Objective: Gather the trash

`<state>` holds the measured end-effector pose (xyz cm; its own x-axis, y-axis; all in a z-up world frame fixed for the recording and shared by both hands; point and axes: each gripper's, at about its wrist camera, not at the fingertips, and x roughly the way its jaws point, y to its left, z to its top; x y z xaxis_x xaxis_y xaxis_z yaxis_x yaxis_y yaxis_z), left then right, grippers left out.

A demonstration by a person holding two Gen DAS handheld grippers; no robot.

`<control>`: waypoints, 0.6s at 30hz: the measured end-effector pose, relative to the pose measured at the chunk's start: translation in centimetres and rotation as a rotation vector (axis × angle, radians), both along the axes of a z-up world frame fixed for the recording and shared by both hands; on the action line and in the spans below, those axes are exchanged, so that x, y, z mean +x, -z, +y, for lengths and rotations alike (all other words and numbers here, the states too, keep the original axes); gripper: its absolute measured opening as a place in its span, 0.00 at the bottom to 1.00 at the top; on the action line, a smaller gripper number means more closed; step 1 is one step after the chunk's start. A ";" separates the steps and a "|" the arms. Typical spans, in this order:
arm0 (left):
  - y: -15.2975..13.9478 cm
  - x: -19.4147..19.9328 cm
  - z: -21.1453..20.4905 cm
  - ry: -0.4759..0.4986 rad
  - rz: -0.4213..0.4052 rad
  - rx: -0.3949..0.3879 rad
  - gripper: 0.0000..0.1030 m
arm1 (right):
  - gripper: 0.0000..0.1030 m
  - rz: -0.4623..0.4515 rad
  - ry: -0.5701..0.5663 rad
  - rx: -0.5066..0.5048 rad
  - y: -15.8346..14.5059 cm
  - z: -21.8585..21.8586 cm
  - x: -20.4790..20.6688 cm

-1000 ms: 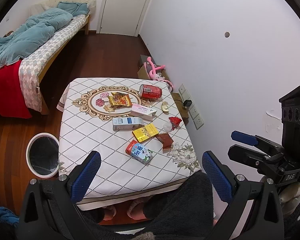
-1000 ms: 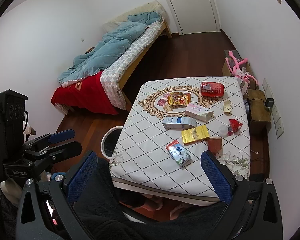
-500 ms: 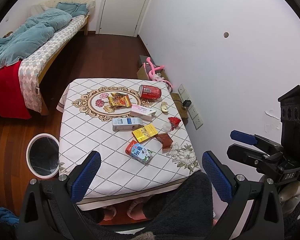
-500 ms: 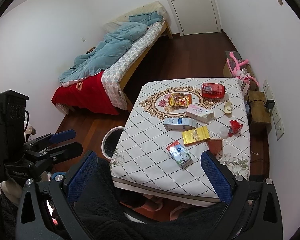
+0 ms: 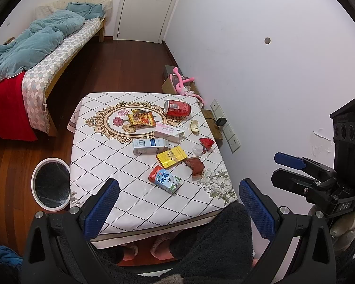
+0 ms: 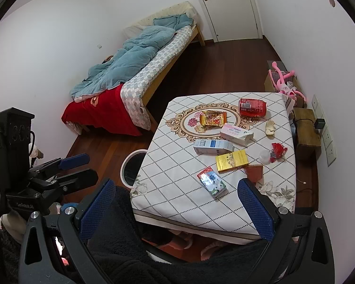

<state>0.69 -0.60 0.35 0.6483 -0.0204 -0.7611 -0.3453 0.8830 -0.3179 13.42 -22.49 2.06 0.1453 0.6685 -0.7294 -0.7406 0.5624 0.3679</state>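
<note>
Several pieces of trash lie on the patterned table [image 5: 101, 156] [image 6: 172, 156]: a red can [image 5: 177, 108] [image 6: 252, 107], an orange snack bag [image 5: 140, 120] [image 6: 212, 118], a pink-white carton [image 5: 168, 132] [image 6: 236, 134], a blue-white carton [image 5: 150, 146] [image 6: 212, 146], a yellow box [image 5: 171, 157] [image 6: 232, 160], a milk carton [image 5: 164, 179] [image 6: 211, 181], a brown wrapper [image 5: 195, 165], a red wrapper [image 5: 206, 143] [image 6: 278, 152] and a peel [image 5: 194, 126]. A round white bin [image 5: 50, 184] [image 6: 130, 167] stands on the floor left of the table. My left gripper [image 5: 178, 200] and right gripper [image 6: 176, 203] hover open and empty above the near table edge.
A bed [image 5: 35, 54] with a blue quilt runs along the left wall. By the right wall sit a pink toy in a box [image 5: 182, 84], a wooden block [image 6: 306, 127] and wall sockets [image 5: 227, 127]. The person's dark fleece-clad legs and slippers [image 5: 163, 248] are under the near table edge.
Both views have shifted very slightly; the table and its trash have not moved, and both grippers stay open.
</note>
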 end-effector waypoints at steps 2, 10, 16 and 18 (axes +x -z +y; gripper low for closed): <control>0.0 0.0 0.0 0.000 -0.001 -0.001 1.00 | 1.00 -0.001 0.001 0.000 0.0 0.0 0.0; 0.0 0.1 -0.1 0.001 0.002 0.002 1.00 | 1.00 -0.002 0.002 0.002 -0.1 0.0 0.0; -0.1 0.0 0.0 0.002 0.003 0.005 1.00 | 1.00 -0.003 -0.002 0.001 0.0 -0.1 0.0; -0.1 0.1 0.0 0.002 0.003 0.006 1.00 | 1.00 -0.002 0.000 0.001 0.0 -0.1 0.0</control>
